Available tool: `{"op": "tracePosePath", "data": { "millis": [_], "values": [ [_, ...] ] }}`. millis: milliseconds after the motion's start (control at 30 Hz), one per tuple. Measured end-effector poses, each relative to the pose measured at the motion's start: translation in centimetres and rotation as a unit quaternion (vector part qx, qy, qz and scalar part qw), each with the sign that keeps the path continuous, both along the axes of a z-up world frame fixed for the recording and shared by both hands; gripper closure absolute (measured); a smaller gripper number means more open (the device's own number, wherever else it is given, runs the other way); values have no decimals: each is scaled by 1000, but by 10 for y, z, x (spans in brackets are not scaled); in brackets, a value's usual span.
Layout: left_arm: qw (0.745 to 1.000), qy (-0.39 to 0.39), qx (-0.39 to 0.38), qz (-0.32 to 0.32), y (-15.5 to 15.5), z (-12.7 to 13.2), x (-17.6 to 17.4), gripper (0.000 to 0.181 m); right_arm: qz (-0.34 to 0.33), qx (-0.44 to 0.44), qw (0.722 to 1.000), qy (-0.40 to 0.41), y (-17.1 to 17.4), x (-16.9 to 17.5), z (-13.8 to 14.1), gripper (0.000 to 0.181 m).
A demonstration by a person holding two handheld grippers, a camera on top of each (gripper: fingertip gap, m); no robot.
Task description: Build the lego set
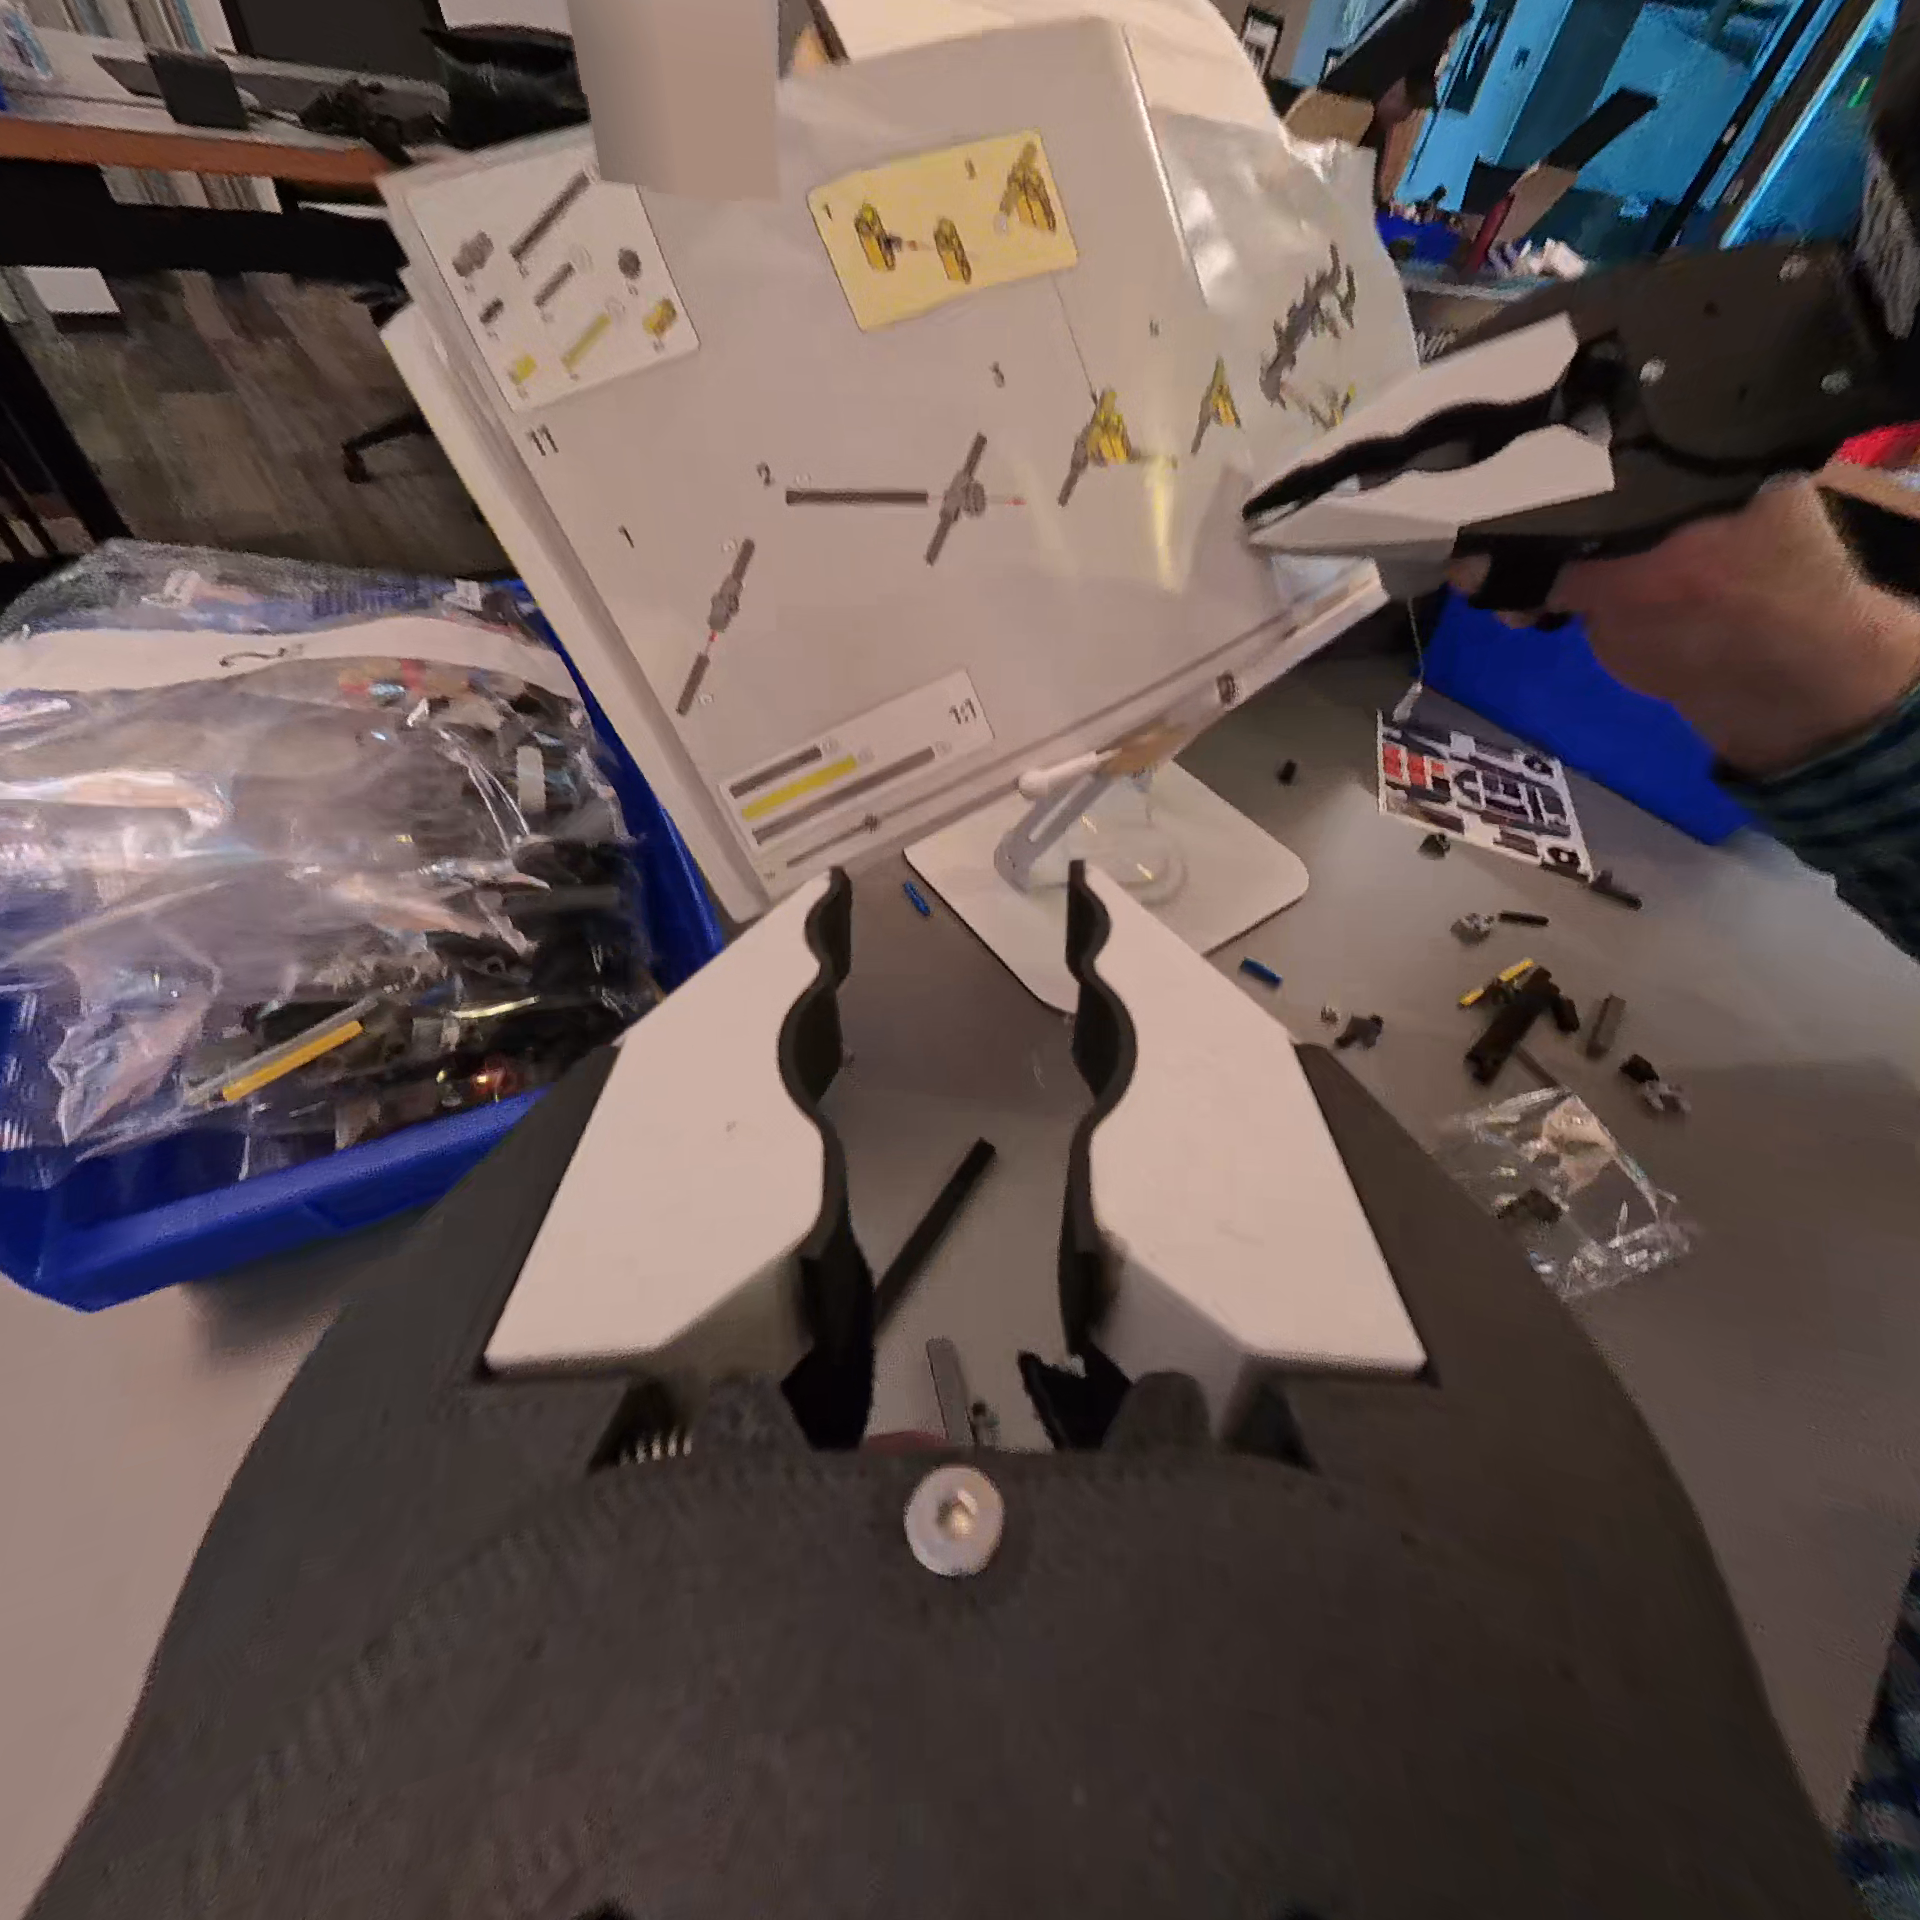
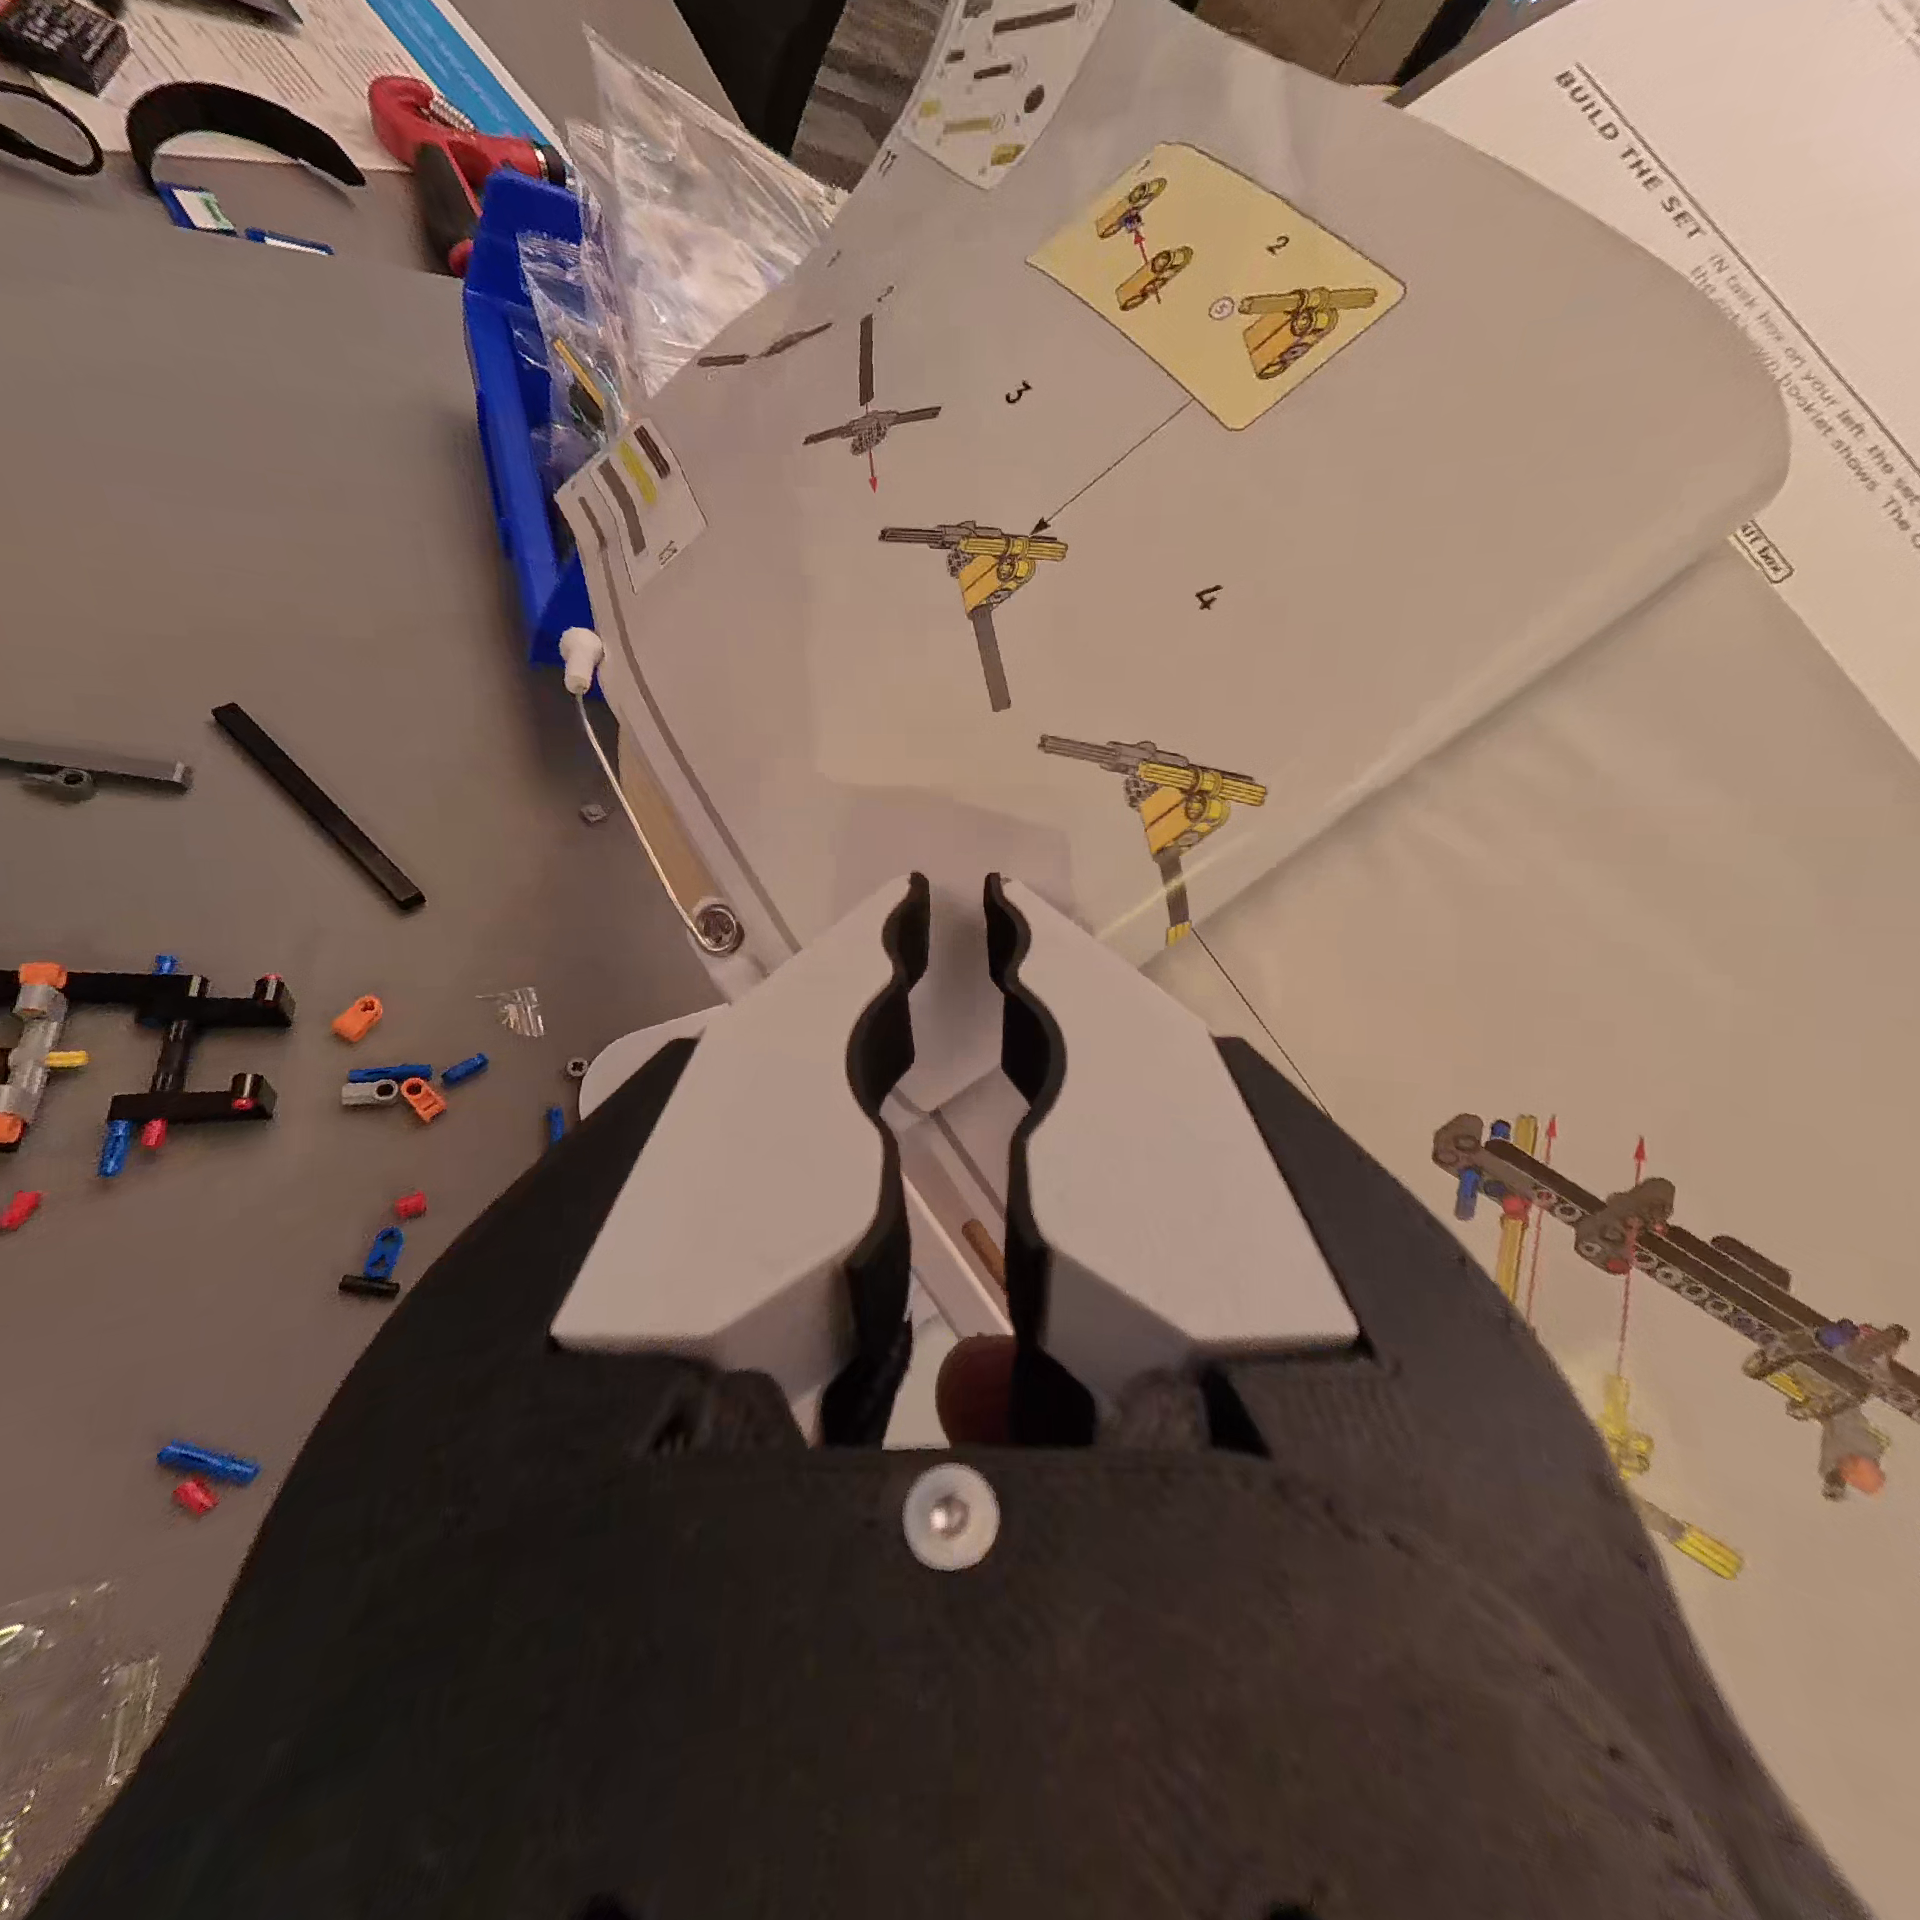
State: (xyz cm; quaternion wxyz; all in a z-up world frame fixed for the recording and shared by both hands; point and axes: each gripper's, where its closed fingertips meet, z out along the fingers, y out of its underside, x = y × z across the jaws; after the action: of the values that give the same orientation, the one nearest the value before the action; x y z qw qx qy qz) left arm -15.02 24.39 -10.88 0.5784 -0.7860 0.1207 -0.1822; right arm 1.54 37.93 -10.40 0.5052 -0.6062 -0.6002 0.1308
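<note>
Blue bin [image 1: 343, 1195] on the left, stuffed w/ clear bags [image 1: 270, 862] of lego parts; too jumbled to count. A 2nd blue bin [image 1: 1558, 696] sits behind the right hand [image 1: 1704, 634]; contents hidden. One small clear bag [image 1: 1569, 1184] lies flat on the table [image 1: 1766, 1091].

Booklet [image 1: 883, 499] stands open on a white stand [image 1: 1101, 873], pages w/ numbered step drawings. Sticker sheet [image 1: 1475, 790] lies near it.

Left gripper [image 1: 961, 904] spread wide, holding nothing, above a black axle [image 1: 935, 1221]. Right gripper [image 2: 951, 883] nearly pressed together at the booklet's lower page edge; can't tell if it pinches the paper.

Part-built black frame [image 2: 177, 1039] rests on the table; loose blue, red, orange pins [image 2: 405, 1081] scattered beside it.
</note>
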Motion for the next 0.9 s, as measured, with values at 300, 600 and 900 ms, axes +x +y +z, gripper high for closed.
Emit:
{"op": "tracePosePath", "data": {
  "millis": [300, 600, 900],
  "values": [
    [1000, 11, -21, -14, -36, -17, 21, 137, -4, -13, 1000, 15, -15, 14, 4, 164],
    [998, -12, -47, -48, -69, -27, 52, 107, 13, -38, 997, 73, -76, 37, 22, 156],
    [989, -43, -73, -119, -93, -22, 97, 62, 38, -102, 987, 115, -149, 69, 22, 156]
  ]
}}
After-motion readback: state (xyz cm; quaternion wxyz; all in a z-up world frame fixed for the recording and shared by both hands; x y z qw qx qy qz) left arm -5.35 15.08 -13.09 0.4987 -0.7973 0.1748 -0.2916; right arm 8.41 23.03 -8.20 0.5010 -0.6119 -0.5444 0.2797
